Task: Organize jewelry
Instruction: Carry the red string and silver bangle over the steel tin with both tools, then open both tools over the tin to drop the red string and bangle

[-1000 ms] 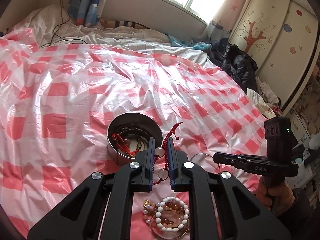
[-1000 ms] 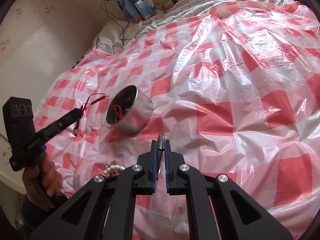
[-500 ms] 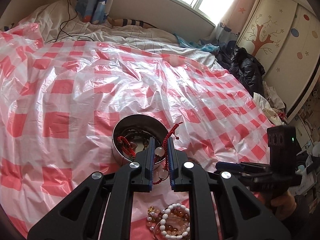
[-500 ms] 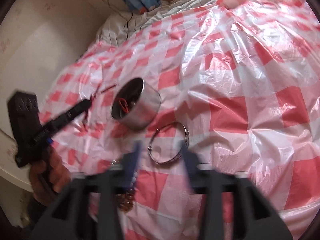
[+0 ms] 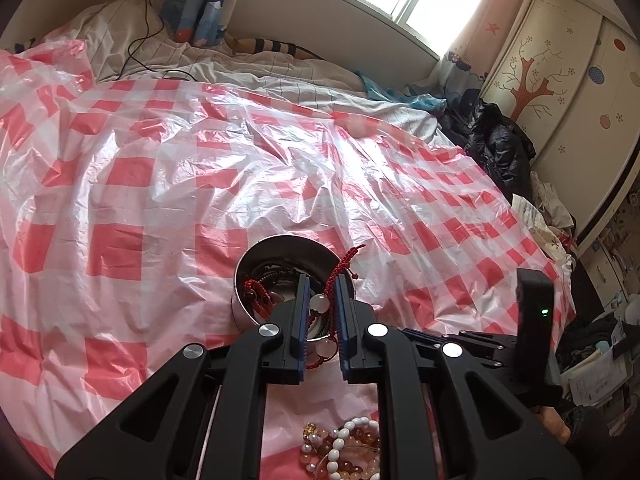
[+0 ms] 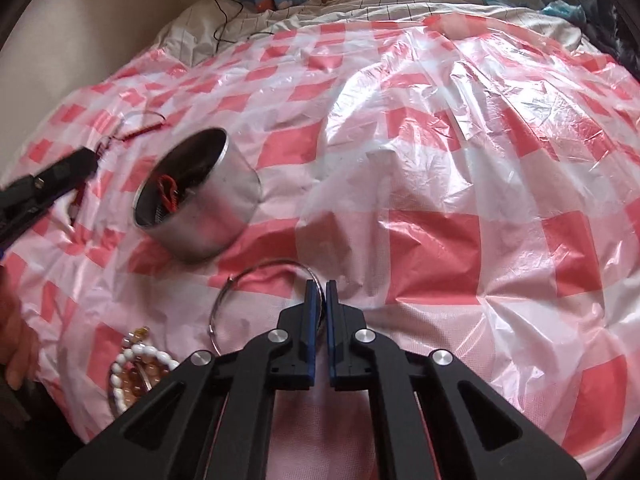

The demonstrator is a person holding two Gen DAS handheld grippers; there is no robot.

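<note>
My left gripper [image 5: 322, 280] is shut on a red cord bracelet [image 5: 340, 268] with pale round beads, held just over the near rim of a steel tin [image 5: 256, 264]. The tin holds more red cord and dark jewelry. A thin silver bangle [image 6: 240, 280] lies on the checked sheet in front of the tin [image 6: 216, 216]. My right gripper [image 6: 319, 284] points down at it, its jaws closed on the bangle's right-hand rim. In the right wrist view the left gripper [image 6: 86, 160] reaches in from the left, red cord trailing from its tip. White and amber bead bracelets [image 6: 136, 364] lie heaped nearby [image 5: 348, 448].
A red-and-white checked plastic sheet [image 5: 160, 160] covers the bed. White bedding, a black cable [image 5: 140, 52] and a window lie beyond. Dark clothes [image 5: 496, 148] and a painted wardrobe [image 5: 560, 100] stand to the right. A hand [image 6: 16, 340] grips the left gripper's handle.
The right gripper opened, leaving the silver bangle lying on the sheet, then dipped lower and closed on its rim again. The left gripper kept its grip and hardly moved.
</note>
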